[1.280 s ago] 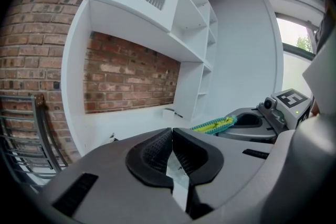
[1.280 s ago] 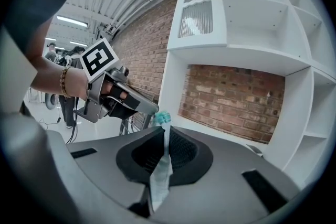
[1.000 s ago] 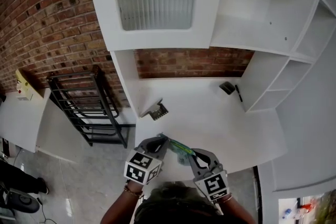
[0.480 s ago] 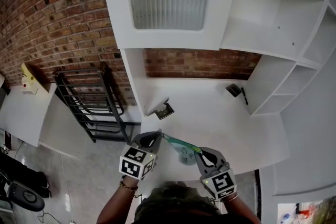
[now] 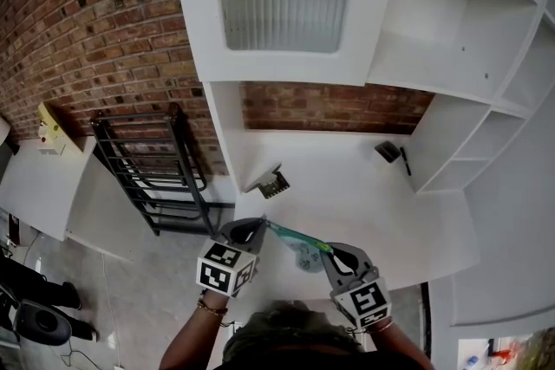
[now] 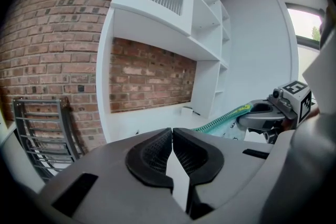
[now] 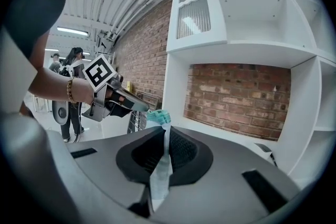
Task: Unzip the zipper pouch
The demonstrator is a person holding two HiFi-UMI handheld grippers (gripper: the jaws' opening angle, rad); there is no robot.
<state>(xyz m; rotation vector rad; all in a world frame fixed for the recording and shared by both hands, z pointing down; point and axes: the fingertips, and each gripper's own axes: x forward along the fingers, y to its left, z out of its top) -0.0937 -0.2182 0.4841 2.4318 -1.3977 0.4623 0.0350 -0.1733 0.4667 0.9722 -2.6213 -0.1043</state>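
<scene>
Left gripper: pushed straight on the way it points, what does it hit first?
Probably the white desk top, just short of the red brick back wall; depth is hard to judge. The clear pouch with the teal zipper trails off to the right, outside that line.

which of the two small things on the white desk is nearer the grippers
The small grey-and-black object at the white desk's left edge, just beyond the left gripper; the small black object lies far back by the shelves.

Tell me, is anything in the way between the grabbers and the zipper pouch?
No, nothing visible is in the way. The left gripper and the right gripper are both shut on the zipper pouch, one at each end.
</scene>
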